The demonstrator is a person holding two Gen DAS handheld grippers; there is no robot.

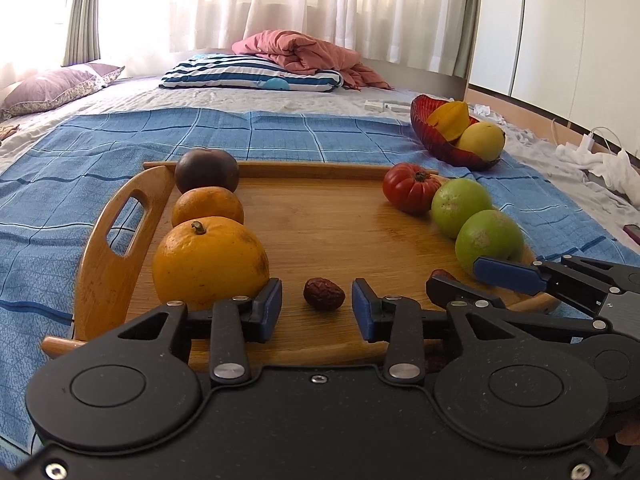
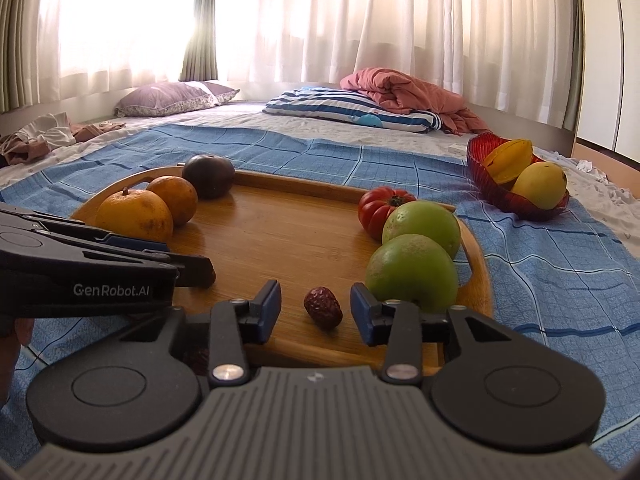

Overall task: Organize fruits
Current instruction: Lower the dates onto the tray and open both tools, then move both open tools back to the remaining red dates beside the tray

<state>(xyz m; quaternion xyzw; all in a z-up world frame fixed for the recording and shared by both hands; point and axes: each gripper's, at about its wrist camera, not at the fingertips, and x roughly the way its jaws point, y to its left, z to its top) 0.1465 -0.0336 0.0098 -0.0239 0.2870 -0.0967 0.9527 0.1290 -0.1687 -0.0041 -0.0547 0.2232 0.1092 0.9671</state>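
A wooden tray (image 1: 312, 220) lies on a blue checked cloth on the bed. Along its left side sit two oranges (image 1: 210, 260) and a dark purple fruit (image 1: 207, 170). On its right side are a red tomato (image 1: 412, 192) and two green fruits (image 1: 490, 238). My left gripper (image 1: 316, 296) is open over the tray's near edge, and a wrinkled red date (image 1: 324, 294) lies between its pads, untouched. My right gripper (image 2: 315, 298) is open too, with a second date (image 2: 323, 307) lying loose between its pads beside the near green fruit (image 2: 412, 270).
A red glass bowl (image 1: 432, 136) at the far right holds a star fruit (image 1: 450, 120) and a yellow mango (image 1: 482, 140). Pillows and a pink blanket (image 1: 304, 52) lie at the bed's far end. White cloths and a charger cable sit at the right edge.
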